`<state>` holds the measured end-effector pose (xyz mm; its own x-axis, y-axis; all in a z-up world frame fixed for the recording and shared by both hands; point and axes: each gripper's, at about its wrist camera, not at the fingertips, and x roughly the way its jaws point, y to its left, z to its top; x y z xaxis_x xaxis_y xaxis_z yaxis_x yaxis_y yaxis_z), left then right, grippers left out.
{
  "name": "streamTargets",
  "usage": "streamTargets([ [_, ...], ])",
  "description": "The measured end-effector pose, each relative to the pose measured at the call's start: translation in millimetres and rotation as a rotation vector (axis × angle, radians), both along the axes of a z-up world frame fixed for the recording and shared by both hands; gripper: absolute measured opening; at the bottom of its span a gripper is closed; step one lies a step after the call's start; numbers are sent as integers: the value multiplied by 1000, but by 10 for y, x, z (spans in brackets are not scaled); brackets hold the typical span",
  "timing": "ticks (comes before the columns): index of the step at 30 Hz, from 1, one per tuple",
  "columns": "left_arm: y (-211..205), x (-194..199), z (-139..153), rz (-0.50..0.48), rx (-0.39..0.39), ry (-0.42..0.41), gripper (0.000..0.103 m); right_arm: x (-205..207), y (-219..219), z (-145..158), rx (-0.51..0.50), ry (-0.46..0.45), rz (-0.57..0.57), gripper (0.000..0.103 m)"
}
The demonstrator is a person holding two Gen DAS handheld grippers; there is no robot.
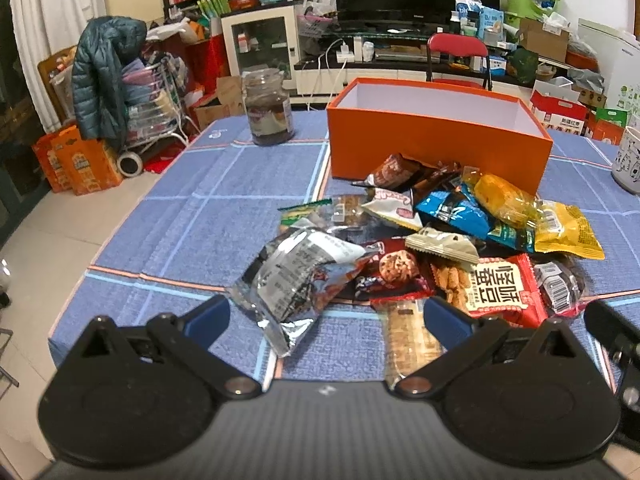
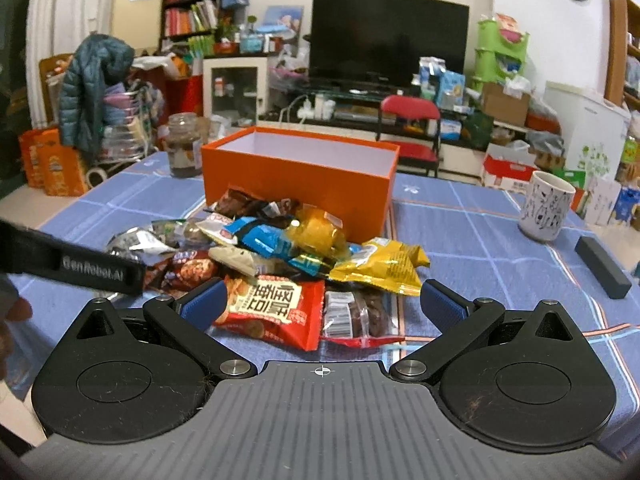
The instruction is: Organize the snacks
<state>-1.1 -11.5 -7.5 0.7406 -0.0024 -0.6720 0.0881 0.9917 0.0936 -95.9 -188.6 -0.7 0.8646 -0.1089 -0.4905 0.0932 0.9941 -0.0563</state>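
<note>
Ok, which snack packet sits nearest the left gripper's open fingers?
The crinkled silver foil packet, lying nearest at the pile's left edge, between the left gripper fingers.

The orange box point(image 1: 436, 148) sits past the snack pile point(image 1: 420, 240), far from the left gripper point(image 1: 326, 316), and its floor cannot be seen over its near wall. Many packets lie on top of each other, so the ones below show only corners. A long cracker packet point(image 1: 408, 340) runs under the left gripper's right finger, and its near end is hidden. The white mug point(image 1: 628, 160) is cut off by the picture's right edge. In the right wrist view, a black strap point(image 2: 72, 264) covers part of the silver packet point(image 2: 136, 240). The jar point(image 2: 184, 144) is blurry, and its label is too small to read.
</note>
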Motion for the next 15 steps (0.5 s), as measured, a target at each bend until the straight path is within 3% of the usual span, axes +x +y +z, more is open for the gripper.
streamTargets([
  [15, 184, 41, -28, 31, 0, 5, 102, 316, 283, -61, -6, 106, -20, 96],
])
